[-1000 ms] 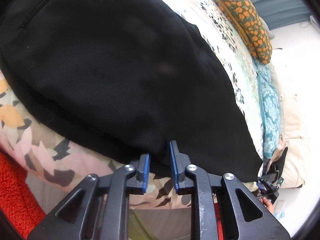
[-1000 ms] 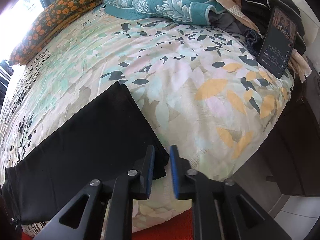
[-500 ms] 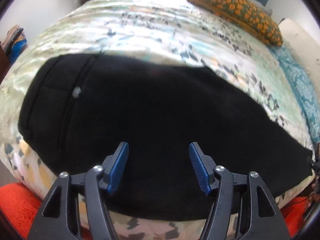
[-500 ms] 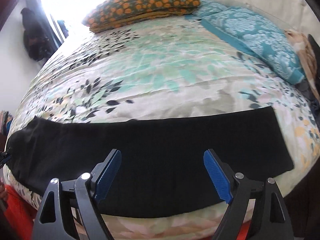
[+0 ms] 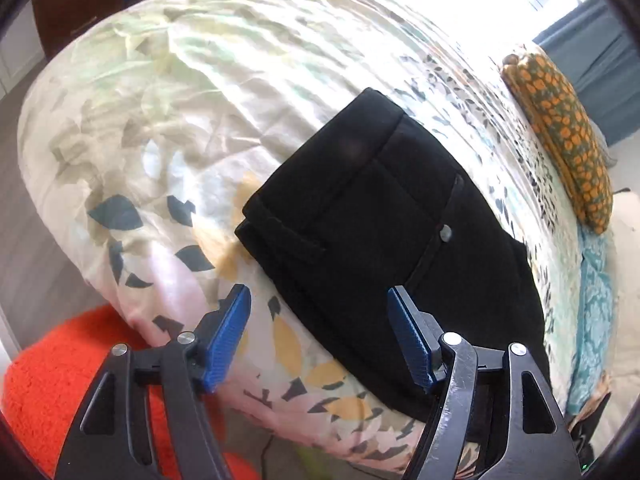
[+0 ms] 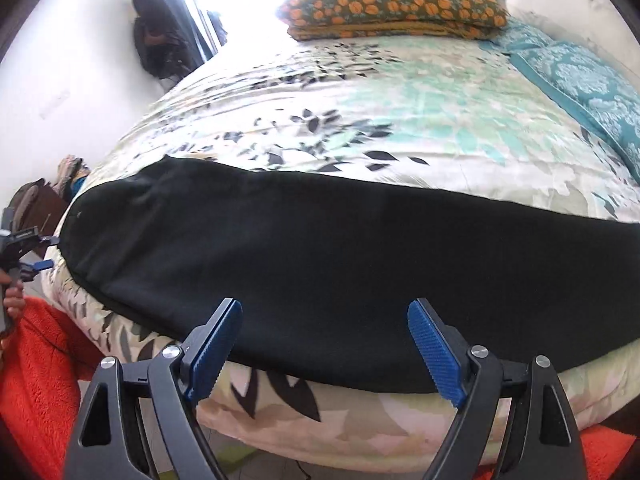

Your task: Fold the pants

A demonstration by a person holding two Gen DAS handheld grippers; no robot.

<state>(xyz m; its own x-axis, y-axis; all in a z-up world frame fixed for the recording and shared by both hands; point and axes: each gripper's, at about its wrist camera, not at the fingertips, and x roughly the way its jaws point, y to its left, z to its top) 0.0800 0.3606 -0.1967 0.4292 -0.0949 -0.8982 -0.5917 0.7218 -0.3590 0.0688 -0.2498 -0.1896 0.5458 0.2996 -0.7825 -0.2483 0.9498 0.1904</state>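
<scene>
Left wrist view: left gripper (image 5: 318,336) hangs above the near edge of the bed, jaws opening, nothing pinched between the blue pads (image 5: 226,338). Right-hand pad sits over the black pants (image 5: 384,236); left-hand pad is over bare bedspread (image 5: 168,120). Contact between pad and cloth is hard to call from this angle, looks like a small gap.

Pants lie flat on the floral bedspread, waistband end nearest this camera: waistband, a pocket seam and a small button (image 5: 445,233) all visible. Fabric runs away toward the lower right, along the near edge of the bed.

Right wrist view: right gripper (image 6: 324,352) jaws spread wide, empty, hovering over the middle of the long black strip. Pants stretch across the frame from left to right, parallel to the mattress edge, mostly smooth, slight bump at the far left end. Left gripper also shows at the far left edge, just beside that end of the pants, with a hand (image 6: 12,304) on its grip.

Orange patterned pillow (image 6: 394,6) and teal pillow (image 6: 580,84) at the head of the bed, well apart from the pants. Red fuzzy rug (image 6: 36,380) on the floor below.
</scene>
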